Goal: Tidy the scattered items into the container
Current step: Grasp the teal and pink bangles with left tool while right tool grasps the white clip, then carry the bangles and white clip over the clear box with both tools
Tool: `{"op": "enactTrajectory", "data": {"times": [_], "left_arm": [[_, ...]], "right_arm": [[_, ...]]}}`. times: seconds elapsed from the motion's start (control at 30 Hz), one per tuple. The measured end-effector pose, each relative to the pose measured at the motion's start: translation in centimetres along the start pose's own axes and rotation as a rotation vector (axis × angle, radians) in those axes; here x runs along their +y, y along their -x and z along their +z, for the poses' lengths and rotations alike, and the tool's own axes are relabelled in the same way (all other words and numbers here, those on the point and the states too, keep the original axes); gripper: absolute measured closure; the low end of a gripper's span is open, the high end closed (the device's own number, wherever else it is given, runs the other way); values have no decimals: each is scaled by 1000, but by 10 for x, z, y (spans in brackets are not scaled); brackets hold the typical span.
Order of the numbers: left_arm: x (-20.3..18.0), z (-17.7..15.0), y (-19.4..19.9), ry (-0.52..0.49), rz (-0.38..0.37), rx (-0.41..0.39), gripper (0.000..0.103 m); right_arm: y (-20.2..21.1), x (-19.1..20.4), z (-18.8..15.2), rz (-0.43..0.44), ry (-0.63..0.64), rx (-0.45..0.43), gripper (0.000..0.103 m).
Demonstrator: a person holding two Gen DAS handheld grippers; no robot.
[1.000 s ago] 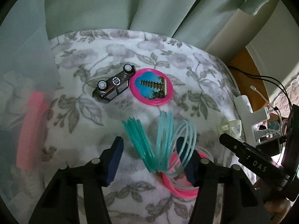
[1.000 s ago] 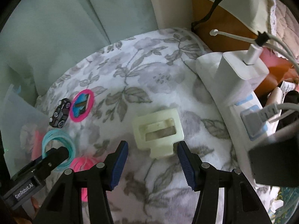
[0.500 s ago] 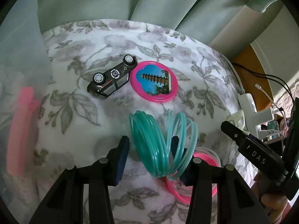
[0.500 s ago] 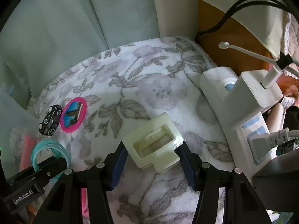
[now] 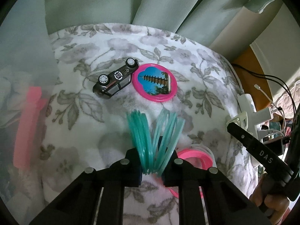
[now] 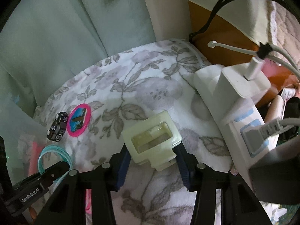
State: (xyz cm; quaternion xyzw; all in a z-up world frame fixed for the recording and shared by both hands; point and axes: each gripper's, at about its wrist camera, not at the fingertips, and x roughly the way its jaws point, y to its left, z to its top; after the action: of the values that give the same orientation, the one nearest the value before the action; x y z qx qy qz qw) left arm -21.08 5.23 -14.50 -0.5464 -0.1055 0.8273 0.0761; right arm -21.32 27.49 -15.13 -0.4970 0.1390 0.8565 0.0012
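Note:
My left gripper (image 5: 151, 161) is shut on a teal plastic spring coil (image 5: 153, 131), which fans up into a V between the jaws. Under it lies a pink coil (image 5: 195, 157). Farther back on the floral blanket, a grey toy car (image 5: 116, 78) lies on its side beside a round pink disc (image 5: 154, 83). In the right wrist view, my right gripper (image 6: 152, 161) is shut on a cream plastic clip (image 6: 152, 138), both pads against its sides. The car (image 6: 57, 128), the disc (image 6: 79, 120) and the teal coil (image 6: 54, 155) show at the left.
A translucent container (image 5: 16, 93) with something pink inside stands at the blanket's left edge. A white power strip (image 6: 234, 116) with plugs and cables runs along the right edge. Green curtains (image 5: 112, 3) hang behind. A hand (image 5: 270, 202) holds the right gripper.
The left jaws closed from wide open onto the teal coil, squeezing it into a V. The right gripper moved forward around the cream clip, which now sits tilted between its pads.

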Motion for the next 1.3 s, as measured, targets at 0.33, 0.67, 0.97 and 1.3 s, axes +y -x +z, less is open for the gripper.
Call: {"op": "enactTrajectory", "data": {"times": [0.33,0.67,0.97,1.3], "left_arm": [[-2,-5,33,25,-1,-45,90],[-18,-11,85,-12,-14,-125,90],[-34,-23,135,-51,-24,-203,90],[-43,-34,187,-81,-34,-295,90]], "right_arm": [[36,-2,-7,33,-33,-34,53],[88,5,-13,74,-65,-103,53],[142,25,-20,120,-54,-188,53],[191,39,-29,162,-34,-272,53]]}}
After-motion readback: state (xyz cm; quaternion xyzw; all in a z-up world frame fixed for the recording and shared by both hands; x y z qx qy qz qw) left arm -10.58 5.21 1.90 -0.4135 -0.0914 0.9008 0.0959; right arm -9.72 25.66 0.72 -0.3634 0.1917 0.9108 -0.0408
